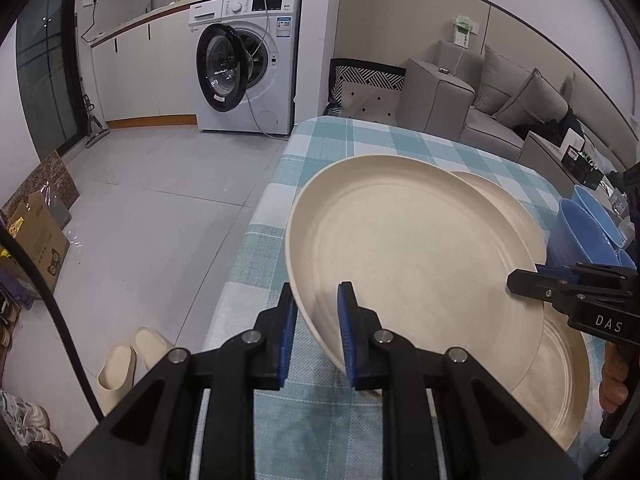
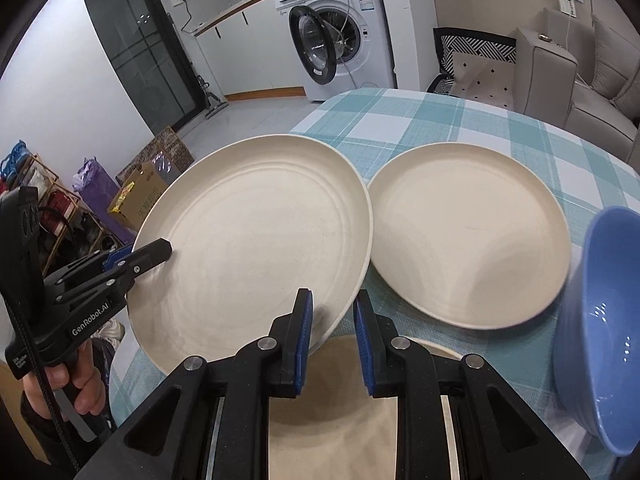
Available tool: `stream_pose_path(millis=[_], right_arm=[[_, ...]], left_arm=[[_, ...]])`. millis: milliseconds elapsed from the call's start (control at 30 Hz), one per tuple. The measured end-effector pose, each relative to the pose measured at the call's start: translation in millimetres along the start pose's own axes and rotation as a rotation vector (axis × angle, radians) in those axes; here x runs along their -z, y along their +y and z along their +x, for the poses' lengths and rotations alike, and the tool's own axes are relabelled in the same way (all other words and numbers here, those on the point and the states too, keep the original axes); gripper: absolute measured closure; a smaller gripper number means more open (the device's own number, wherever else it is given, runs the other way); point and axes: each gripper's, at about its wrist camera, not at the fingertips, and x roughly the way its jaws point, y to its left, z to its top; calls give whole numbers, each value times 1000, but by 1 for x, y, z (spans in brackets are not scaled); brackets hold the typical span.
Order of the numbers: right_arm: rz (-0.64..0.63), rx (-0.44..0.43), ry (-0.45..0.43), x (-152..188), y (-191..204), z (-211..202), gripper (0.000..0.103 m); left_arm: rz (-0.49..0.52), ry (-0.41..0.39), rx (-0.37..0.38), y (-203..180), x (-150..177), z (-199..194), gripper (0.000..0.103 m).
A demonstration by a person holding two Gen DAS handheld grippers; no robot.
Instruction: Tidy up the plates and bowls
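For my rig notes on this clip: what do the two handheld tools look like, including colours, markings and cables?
Both are matte black plastic with angular linkage arms, silver pivot bolts and ribbed blue pads on the fingers. The left tool carries white "GenRobot.AI" lettering on its side and a black cable trailing from it. The right tool shows white "DAS" lettering. No sleeve is clearly visible on either hand.

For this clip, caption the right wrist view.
Both grippers clamp one cream plate's rim, tilted above a checked tablecloth.
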Motion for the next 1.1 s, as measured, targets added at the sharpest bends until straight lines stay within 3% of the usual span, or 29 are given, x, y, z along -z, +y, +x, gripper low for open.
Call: stream_pose_path(millis=[1100], right_arm=[[130,40,-91,100,-50,-107,82]], left_arm=[[195,-2,90,-91,41,-42,83]])
